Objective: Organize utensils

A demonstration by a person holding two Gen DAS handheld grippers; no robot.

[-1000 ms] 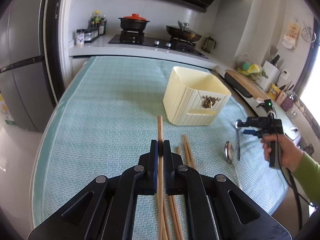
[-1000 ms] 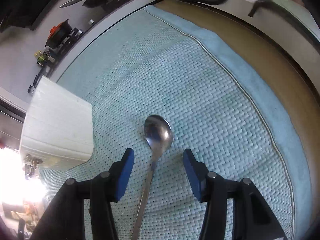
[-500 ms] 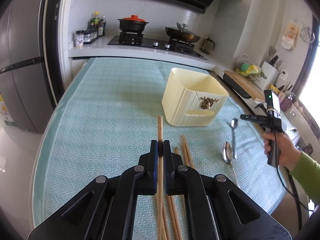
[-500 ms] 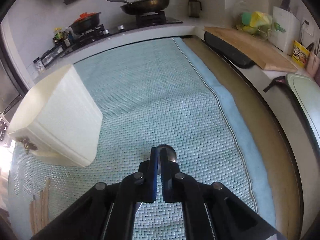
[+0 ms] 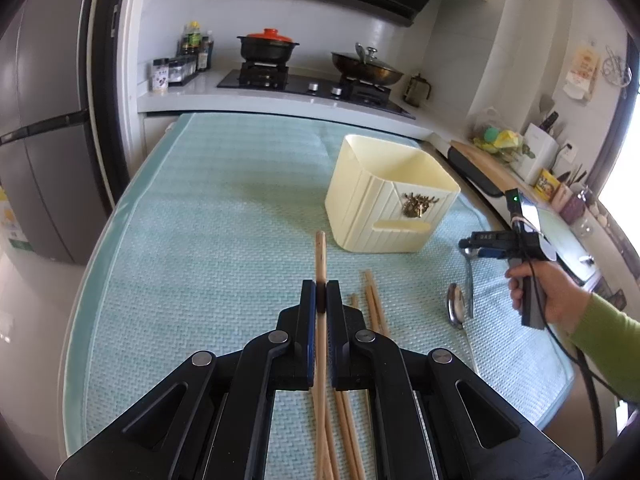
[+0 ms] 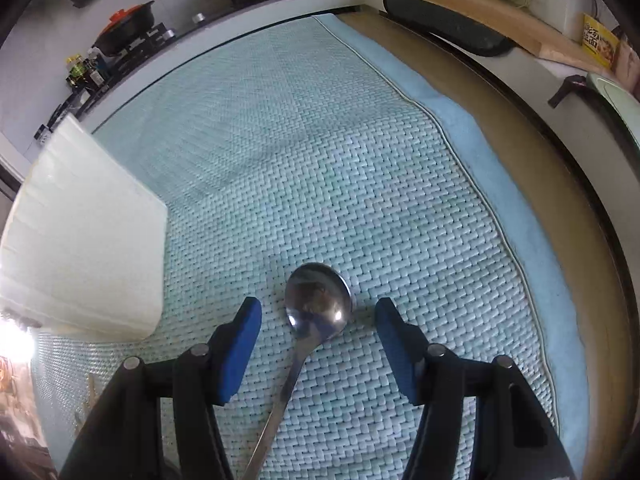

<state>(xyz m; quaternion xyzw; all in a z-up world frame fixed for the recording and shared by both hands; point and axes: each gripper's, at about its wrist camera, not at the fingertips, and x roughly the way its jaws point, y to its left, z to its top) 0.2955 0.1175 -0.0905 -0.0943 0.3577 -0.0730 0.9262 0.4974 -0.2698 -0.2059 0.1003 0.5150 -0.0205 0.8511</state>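
teal woven matting covers my bench (image 5: 208, 216). my left gripper (image 5: 320, 294) is clenched on one chopstick (image 5: 320, 256), its tip toward the cream holder (image 5: 390, 200). my right gripper (image 6: 316, 312) is opening, spoon (image 6: 316, 300) bowl lying between its pads, untouched.
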